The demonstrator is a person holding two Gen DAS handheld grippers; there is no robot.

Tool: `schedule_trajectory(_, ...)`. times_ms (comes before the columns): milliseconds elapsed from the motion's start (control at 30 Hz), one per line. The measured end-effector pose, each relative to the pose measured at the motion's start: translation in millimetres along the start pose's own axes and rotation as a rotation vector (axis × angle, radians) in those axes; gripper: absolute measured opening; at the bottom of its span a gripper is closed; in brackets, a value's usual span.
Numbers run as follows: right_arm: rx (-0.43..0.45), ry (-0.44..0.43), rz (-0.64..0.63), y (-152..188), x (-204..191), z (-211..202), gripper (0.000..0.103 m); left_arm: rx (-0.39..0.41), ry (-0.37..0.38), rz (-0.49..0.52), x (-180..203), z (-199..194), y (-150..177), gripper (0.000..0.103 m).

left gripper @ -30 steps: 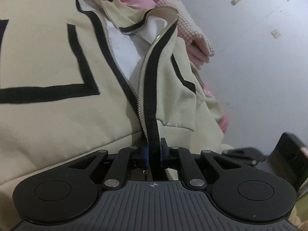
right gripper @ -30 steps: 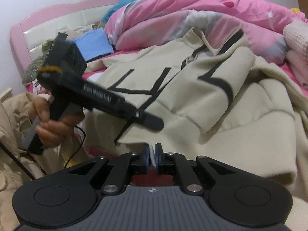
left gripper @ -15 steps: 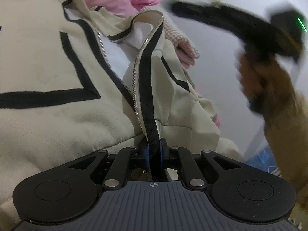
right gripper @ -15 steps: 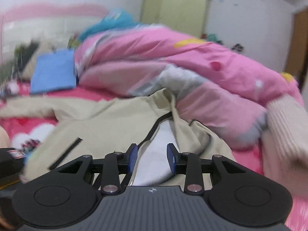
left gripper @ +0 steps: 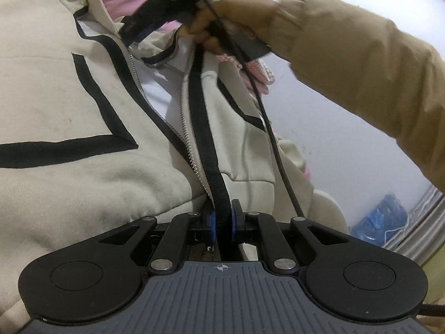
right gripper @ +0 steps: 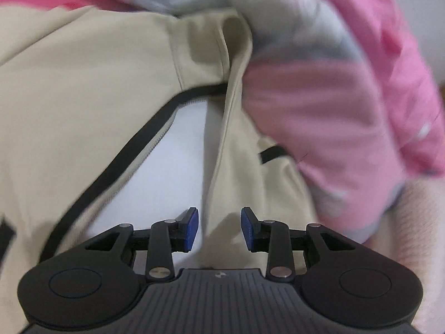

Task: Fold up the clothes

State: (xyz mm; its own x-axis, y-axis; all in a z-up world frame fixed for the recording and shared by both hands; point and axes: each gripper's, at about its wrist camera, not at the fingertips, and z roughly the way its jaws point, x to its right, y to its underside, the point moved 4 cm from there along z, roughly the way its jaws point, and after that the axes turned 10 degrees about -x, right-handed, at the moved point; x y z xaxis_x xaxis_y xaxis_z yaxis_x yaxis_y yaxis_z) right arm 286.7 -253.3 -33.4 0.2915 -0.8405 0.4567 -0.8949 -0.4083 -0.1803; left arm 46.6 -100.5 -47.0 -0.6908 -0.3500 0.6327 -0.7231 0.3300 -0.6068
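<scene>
While my left hand-held gripper (left gripper: 221, 224) stays clenched on the jacket's (left gripper: 83, 111) black zipper edge (left gripper: 207, 150), my right hand-held gripper (right gripper: 219, 228) hovers released over the collar (right gripper: 233, 55) ahead of it. No fold is made; the jacket lies unzipped on the bed.

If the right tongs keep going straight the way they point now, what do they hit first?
Most likely the cream jacket. The right tongs stand open, aimed down at the front edge near the collar, beside the white lining. The pink quilt lies off to the right. The picture is blurred, so depth is uncertain.
</scene>
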Motion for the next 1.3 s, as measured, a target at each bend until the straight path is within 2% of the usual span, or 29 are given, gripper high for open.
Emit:
schedule_trajectory(67,-0.007,-0.002,0.013,-0.1,1.7,6.0,0.034,0.001,0.001,0.003,0.0,-0.1,0.4,0.009)
schedule_trajectory(133,-0.014,-0.007,0.032,0.3,4.3,10.7,0.028,0.002,0.002,0.005,-0.1,-0.2,0.7,0.009)
schedule_trajectory(167,-0.02,-0.013,0.051,1.8,7.6,10.5,0.013,0.002,0.002,0.006,-0.1,-0.2,0.9,0.009)
schedule_trajectory(200,-0.026,-0.015,0.064,3.7,10.7,10.5,0.006,0.003,0.003,0.008,-0.1,-0.3,1.1,0.009)
schedule_trajectory(333,0.009,-0.052,0.15,11.6,31.7,-4.2,0.004,0.011,-0.003,0.011,-1.6,1.5,4.7,0.009)
schedule_trajectory(500,0.169,-0.28,0.455,18.3,94.2,-47.0,0.003,0.021,-0.027,0.028,-2.2,6.8,3.6,0.008)
schedule_trajectory(600,0.291,-0.463,0.647,21.6,129.7,-63.9,0.003,0.025,-0.036,0.036,-1.7,6.1,4.1,0.008)
schedule_trajectory(767,0.44,-0.698,0.847,12.2,152.5,-59.2,0.004,0.037,-0.05,0.047,0.0,6.3,4.1,0.008)
schedule_trajectory(900,0.553,-0.823,0.961,-4.5,165.7,-49.0,0.004,0.038,-0.052,0.054,1.0,5.9,4.7,0.008)
schedule_trajectory(1000,0.579,-0.844,1.008,-19.4,167.1,-37.2,0.004,0.037,-0.049,0.055,-0.8,7.3,4.1,0.008)
schedule_trajectory(1167,0.618,-0.791,1.045,-37.0,159.0,-3.8,0.004,0.039,-0.04,0.058,-2.9,9.3,3.8,0.009)
schedule_trajectory(1300,0.656,-0.668,0.972,-45.1,145.4,8.5,0.005,0.038,-0.034,0.061,-3.0,10.6,4.0,0.009)
